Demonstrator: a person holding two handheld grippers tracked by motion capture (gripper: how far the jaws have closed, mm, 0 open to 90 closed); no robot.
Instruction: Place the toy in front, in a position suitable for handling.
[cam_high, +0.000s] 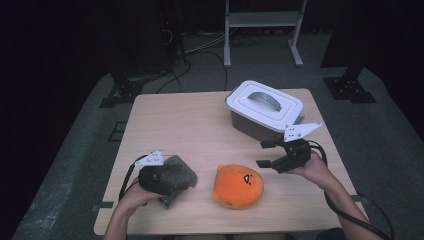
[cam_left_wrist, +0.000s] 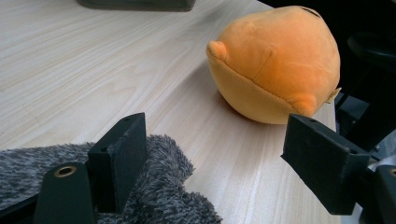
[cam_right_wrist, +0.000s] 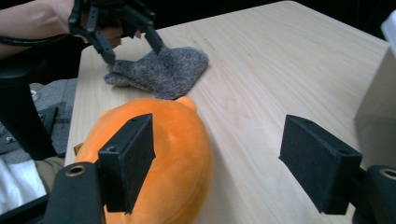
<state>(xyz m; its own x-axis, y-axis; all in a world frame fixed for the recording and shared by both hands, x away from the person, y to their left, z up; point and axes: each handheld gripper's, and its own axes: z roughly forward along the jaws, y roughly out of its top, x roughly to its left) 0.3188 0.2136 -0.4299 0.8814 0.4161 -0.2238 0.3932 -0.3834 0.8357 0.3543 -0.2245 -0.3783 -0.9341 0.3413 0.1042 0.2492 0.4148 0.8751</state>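
Observation:
An orange plush toy (cam_high: 237, 186) (cam_left_wrist: 275, 65) (cam_right_wrist: 159, 154) lies on the wooden table (cam_high: 175, 120) near its front edge. To its left lies a grey fuzzy cloth (cam_high: 182, 172) (cam_left_wrist: 159, 186) (cam_right_wrist: 163, 70). My left gripper (cam_high: 172, 185) (cam_left_wrist: 215, 158) (cam_right_wrist: 133, 49) is open over the cloth's edge: one jaw rests on the fabric, the other stands over bare wood. My right gripper (cam_high: 264, 154) (cam_right_wrist: 219, 163) hangs open and empty above the table, just right of the plush, jaws pointing left toward it.
A grey box with a white handled lid (cam_high: 265, 105) (cam_right_wrist: 378, 102) stands at the table's back right, close behind my right gripper. Bare wood spans the table's middle and back left. Stands and cables sit on the dark floor beyond the table.

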